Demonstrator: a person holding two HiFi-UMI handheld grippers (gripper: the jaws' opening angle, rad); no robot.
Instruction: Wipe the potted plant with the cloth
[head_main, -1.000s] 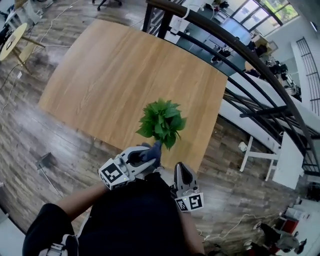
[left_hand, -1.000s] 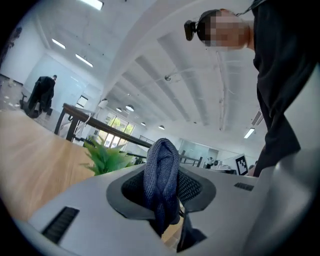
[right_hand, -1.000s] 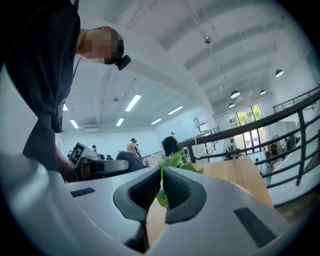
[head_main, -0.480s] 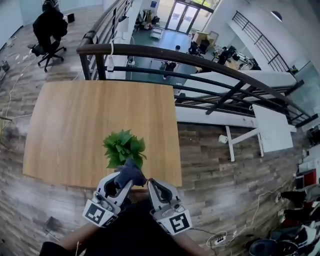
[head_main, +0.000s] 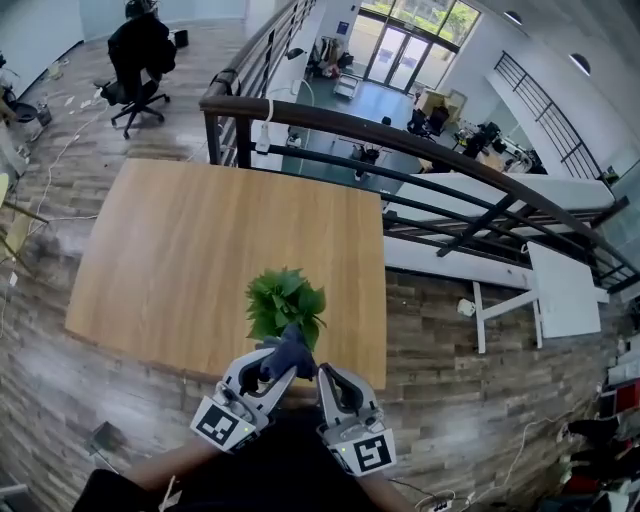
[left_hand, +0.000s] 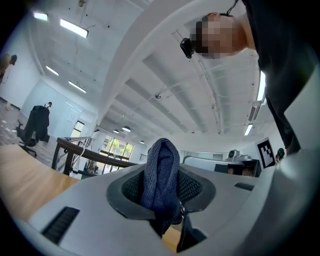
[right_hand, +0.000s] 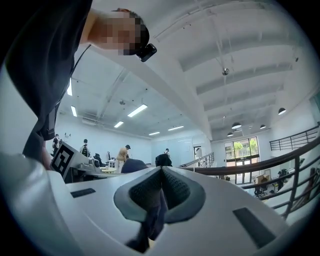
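Two tools sit close together at the bottom of the head view, side by side and nearly touching. The left tool (head_main: 272, 366) is clamped on a dark blue knitted cloth (head_main: 288, 349); in the left gripper view the cloth (left_hand: 161, 170) stands up in a folded bunch between the ribbed pads and trails down below them. The right tool (head_main: 328, 376) has its jaws pressed together, and in the right gripper view (right_hand: 161, 192) only a dark sliver shows beneath them; what it is cannot be made out. From the head view, the cloth's bunched end meets the near edge of the potted plant (head_main: 285, 303), whose green leaves hide the pot; whether cloth and leaves actually touch cannot be told. The plant lies just beyond the left tool's tips and slightly left of the right tool. It stands on the wooden tabletop (head_main: 190, 240), near its closer edge and right-hand corner. Beyond the tabletop runs a dark curved railing (head_main: 400, 130), with wood-plank floor (head_main: 440, 340) to the right.
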